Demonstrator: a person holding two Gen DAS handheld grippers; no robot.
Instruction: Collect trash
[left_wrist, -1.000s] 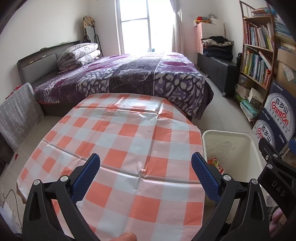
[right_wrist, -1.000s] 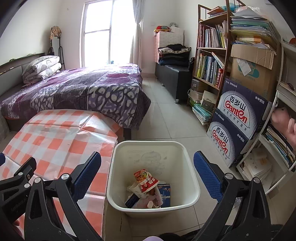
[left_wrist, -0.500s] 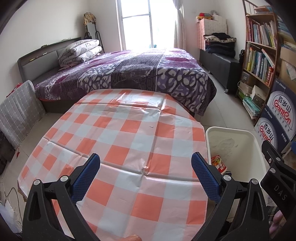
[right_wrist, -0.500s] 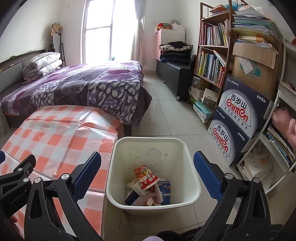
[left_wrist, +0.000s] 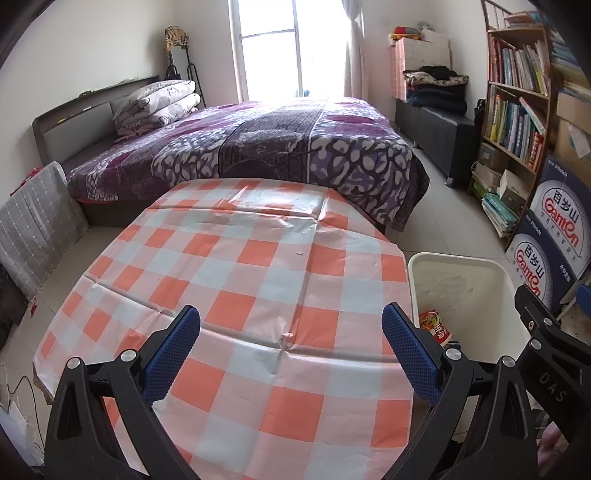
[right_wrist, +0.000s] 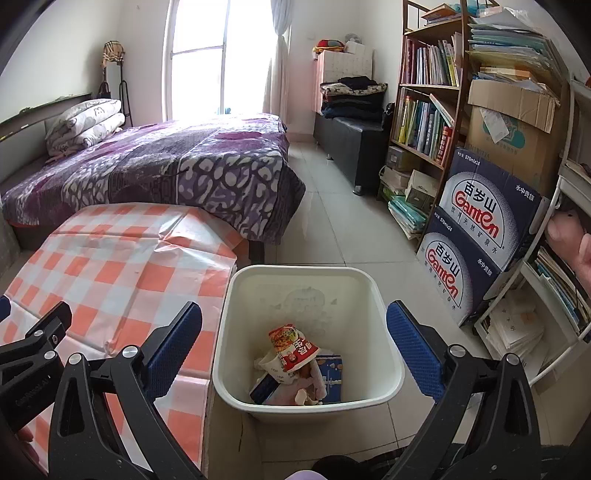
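While little is altered from a second ago (views only slightly shifted), both the left gripper (left_wrist: 290, 349) and right gripper (right_wrist: 293, 343) are held spread, empty; trash (right_wrist: 293, 350) is seen inside the bin (right_wrist: 380, 295); collection is judged finished.

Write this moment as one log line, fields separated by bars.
left gripper: open, empty, over table | right gripper: open, empty, over bin | trash: in bin
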